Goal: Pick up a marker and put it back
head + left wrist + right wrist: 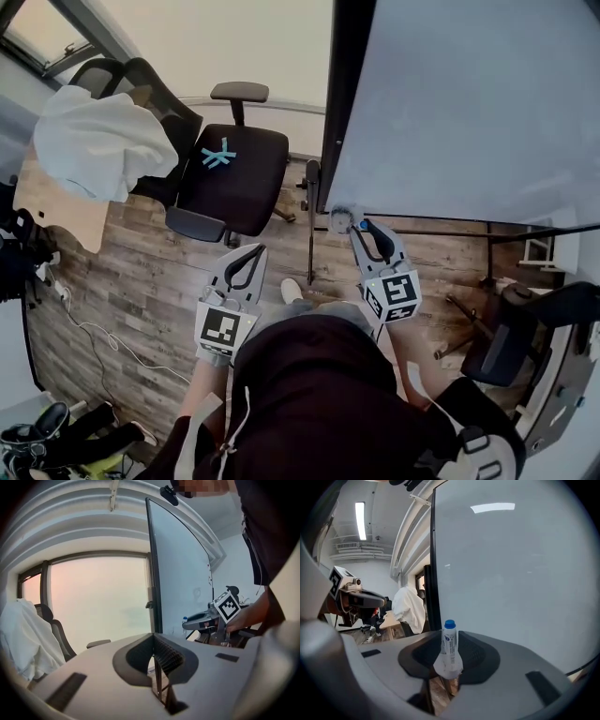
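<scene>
The whiteboard (469,103) fills the upper right of the head view, its dark left edge running down to the wood floor (122,281). To its left stands a black office chair (234,173) with a pale blue cross mark on the seat. A white cloth (98,141) is draped over a second chair back beside it.

Both grippers are held forward and low in front of the person, apart from each other. The right gripper (450,665) is raised just beside the whiteboard's lower left corner. Its jaws are clamped on the marker (449,644), a white barrel with a blue cap that stands upright between the pads, cap pointing away from the gripper. The left gripper (157,670) points toward the chair, jaws drawn together with nothing between them.

The marker's lower end is hidden between the pads, and its label print is too small to read. In the head view the person's dark clothing covers both forearms.
</scene>
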Action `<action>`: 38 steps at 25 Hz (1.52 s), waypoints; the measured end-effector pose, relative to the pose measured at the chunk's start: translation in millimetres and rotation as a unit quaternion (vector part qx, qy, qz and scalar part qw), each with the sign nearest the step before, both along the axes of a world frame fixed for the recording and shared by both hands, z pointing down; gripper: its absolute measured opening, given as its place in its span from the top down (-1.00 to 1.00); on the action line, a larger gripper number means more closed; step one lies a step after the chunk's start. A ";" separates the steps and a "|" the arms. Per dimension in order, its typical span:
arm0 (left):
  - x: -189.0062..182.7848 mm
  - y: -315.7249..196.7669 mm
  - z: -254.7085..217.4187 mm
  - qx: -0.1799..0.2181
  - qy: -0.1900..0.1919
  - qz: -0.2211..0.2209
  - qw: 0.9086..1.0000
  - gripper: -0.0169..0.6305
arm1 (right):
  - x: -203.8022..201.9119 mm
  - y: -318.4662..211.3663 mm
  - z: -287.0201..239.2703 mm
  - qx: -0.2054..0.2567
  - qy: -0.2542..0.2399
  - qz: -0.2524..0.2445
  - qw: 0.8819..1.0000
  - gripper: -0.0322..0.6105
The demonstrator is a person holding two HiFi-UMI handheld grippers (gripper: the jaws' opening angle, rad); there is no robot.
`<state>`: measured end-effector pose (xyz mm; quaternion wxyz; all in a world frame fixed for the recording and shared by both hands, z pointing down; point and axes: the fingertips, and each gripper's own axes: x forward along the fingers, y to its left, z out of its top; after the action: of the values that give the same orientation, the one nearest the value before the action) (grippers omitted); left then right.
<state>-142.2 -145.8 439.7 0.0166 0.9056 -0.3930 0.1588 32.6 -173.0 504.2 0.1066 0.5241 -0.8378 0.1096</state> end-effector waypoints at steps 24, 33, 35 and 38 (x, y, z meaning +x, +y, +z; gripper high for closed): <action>25.8 -17.2 -1.7 0.025 0.020 0.122 0.992 0.92 | 3.7 3.4 -26.6 0.031 0.010 0.090 0.995 0.65; 40.4 -21.5 -8.3 0.021 0.037 0.135 0.990 0.92 | 12.4 2.5 -62.0 0.056 -0.002 0.102 0.993 0.65; 44.5 -22.3 -9.6 0.023 0.040 0.138 0.989 0.92 | 15.5 2.7 -71.4 0.063 -0.005 0.103 0.993 0.65; 52.5 -23.6 -12.3 0.030 0.045 0.143 0.988 0.92 | 21.2 3.8 -85.0 0.070 -0.016 0.104 0.992 0.65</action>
<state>-89.8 -169.4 427.4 -0.0152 0.9588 -0.2628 0.1066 53.8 -169.2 419.2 0.0441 0.6129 -0.7858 0.0694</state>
